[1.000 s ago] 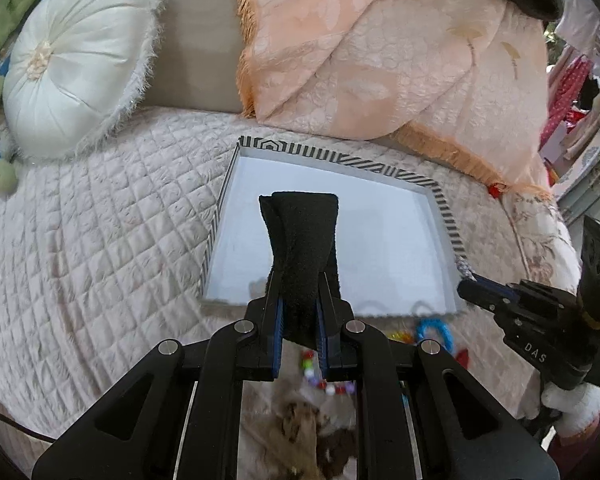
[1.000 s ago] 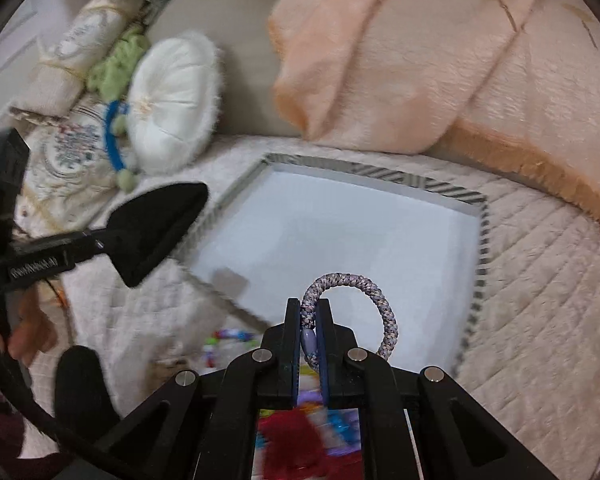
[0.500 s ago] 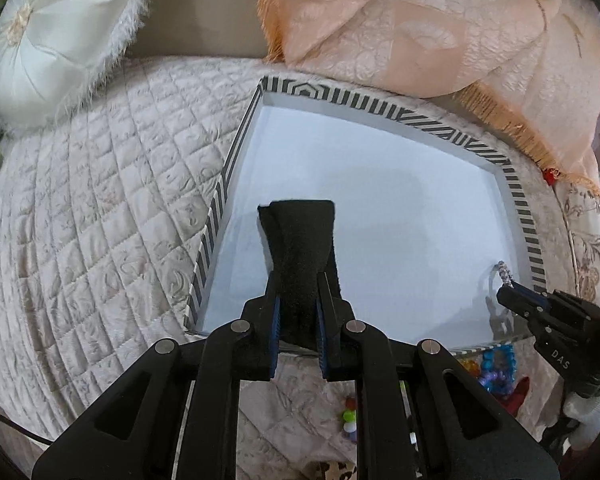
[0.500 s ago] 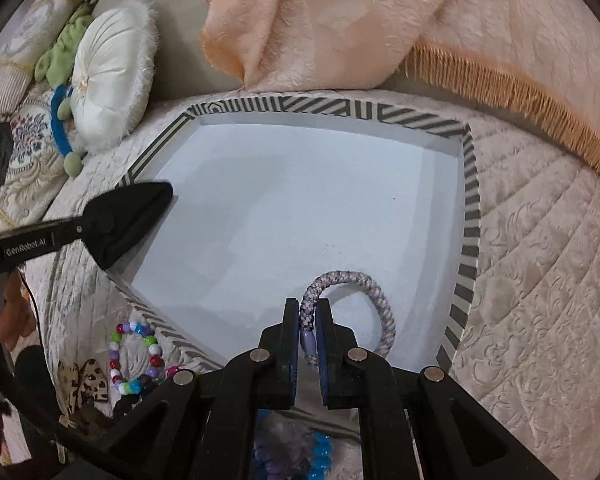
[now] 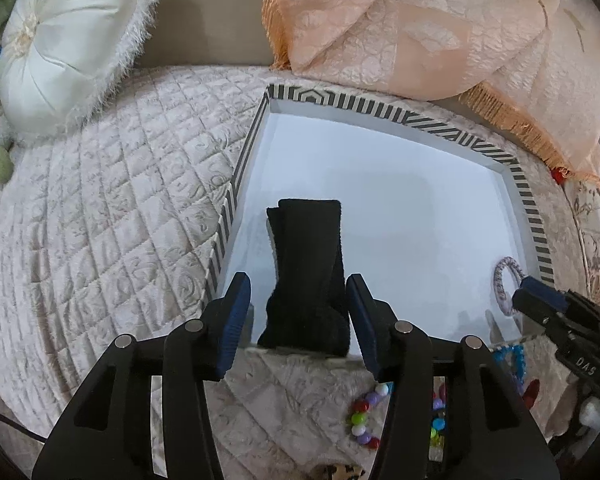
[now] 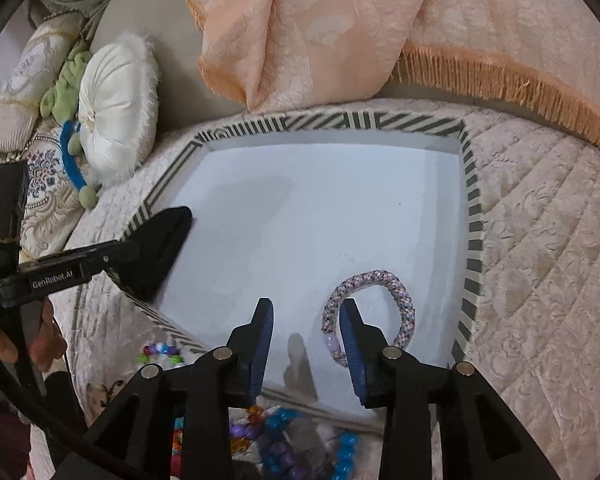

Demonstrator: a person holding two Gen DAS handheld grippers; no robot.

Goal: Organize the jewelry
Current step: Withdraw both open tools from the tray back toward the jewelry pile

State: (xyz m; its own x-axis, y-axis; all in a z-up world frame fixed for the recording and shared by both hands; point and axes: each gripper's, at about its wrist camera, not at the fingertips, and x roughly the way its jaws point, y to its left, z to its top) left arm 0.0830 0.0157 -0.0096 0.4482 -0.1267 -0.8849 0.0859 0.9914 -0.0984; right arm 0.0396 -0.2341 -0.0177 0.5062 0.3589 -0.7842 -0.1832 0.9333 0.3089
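A striped-rim tray (image 5: 380,110) with a white floor lies on the quilted bed. In its near left corner a black fabric band (image 5: 306,272) rests on the floor and near wall. My left gripper (image 5: 298,312) straddles it, its jaws opening, the pads off the cloth. In the right wrist view a braided pastel bracelet (image 6: 400,292) lies flat near the tray's right rim (image 6: 474,240). My right gripper (image 6: 306,340) has its jaws opening; the bracelet's near end lies just inside the right finger, not pressed. The black band (image 6: 164,236) also shows there at the tray's left edge.
Loose bead bracelets (image 5: 364,416) lie on the quilt in front of the tray, with blue and purple beads (image 6: 276,428) below the right gripper. A white round cushion (image 5: 68,40) and a peach fringed blanket (image 5: 420,32) sit behind. A person's hand (image 6: 4,344) is at the left.
Both grippers came down over the tray and their jaws spread. The black band and the braided bracelet were let go and now lie on the tray floor.
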